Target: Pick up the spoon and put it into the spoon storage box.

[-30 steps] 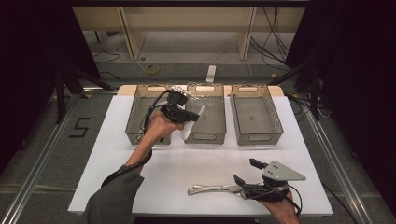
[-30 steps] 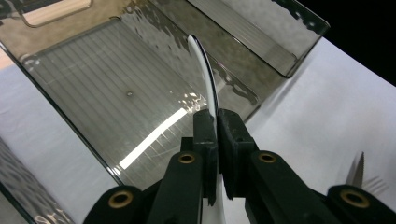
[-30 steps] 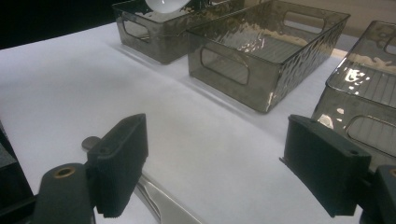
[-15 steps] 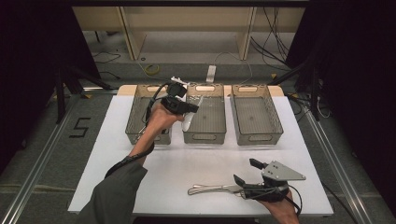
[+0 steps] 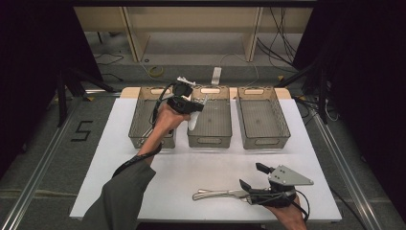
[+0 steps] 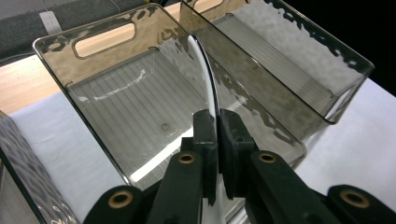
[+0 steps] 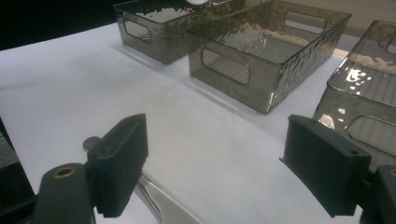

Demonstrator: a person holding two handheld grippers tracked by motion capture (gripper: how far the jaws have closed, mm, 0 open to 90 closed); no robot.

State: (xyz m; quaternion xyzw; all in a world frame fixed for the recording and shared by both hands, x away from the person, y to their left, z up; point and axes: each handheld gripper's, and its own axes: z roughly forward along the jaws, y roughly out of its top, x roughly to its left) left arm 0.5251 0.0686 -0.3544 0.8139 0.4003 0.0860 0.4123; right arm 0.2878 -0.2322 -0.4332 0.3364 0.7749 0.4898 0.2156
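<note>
In the high view, the left gripper point(image 5: 194, 109) hangs in the upper middle of the frame, over the near-left corner of the middle smoky transparent plastic bin point(image 5: 210, 117). Its fingers are clamped tight on a thin white plastic utensil point(image 5: 192, 120), which hangs down from them. In the left gripper view, the two black fingers point(image 6: 205, 135) press on either side of the white utensil's curved stem point(image 6: 208, 88), which rises edge-on in the centre of the frame above the ribbed floor of that bin point(image 6: 121, 100).

The right gripper point(image 5: 253, 176) rests low on the white table point(image 5: 110, 143) in the lower right of the high view, its fingers spread wide and holding nothing. A pair of shiny silver metal pliers point(image 5: 218, 194) lies on the table just left of it, one end reaching to the gripper. In the right gripper view, the fingers point(image 7: 122, 163) stand far apart at the bottom of the frame, with part of the metal tool point(image 7: 156, 200) below the left one.

The left smoky bin point(image 5: 143, 122) and the right smoky bin point(image 5: 262, 117) flank the middle one along the table's far edge.
</note>
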